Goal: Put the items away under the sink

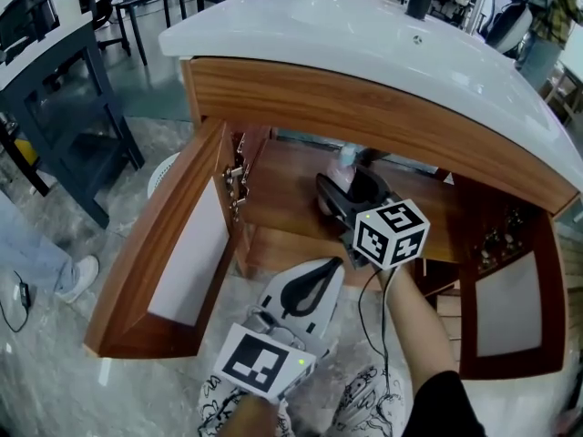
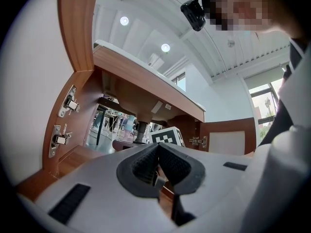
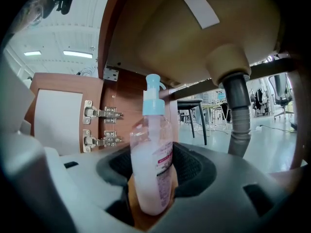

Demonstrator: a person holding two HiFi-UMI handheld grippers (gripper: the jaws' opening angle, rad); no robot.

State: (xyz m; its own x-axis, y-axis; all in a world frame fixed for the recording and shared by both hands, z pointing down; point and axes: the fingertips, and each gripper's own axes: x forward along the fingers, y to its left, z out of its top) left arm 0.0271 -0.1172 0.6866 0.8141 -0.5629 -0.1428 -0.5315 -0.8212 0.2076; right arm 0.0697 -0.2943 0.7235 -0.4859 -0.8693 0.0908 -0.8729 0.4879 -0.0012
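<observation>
A pink pump bottle [image 3: 153, 164] with a pale blue pump stands upright between the pads of my right gripper [image 3: 154, 152], its base down at the wooden cabinet floor [image 1: 282, 198] under the sink. The pads press on both its sides. In the head view the right gripper [image 1: 344, 178] reaches into the open cabinet and the bottle [image 1: 347, 157] shows just beyond its jaws. My left gripper [image 1: 335, 264] hangs outside the cabinet, in front of the opening, shut with nothing in it. Its jaws [image 2: 158, 147] meet at the tip.
Both cabinet doors stand open, the left door [image 1: 164, 262] and the right door [image 1: 506, 303]. The grey drain pipe [image 3: 238, 115] comes down right of the bottle. Door hinges [image 3: 99, 113] are on the left wall. A dark table [image 1: 55, 107] and a shoe [image 1: 77, 276] are at far left.
</observation>
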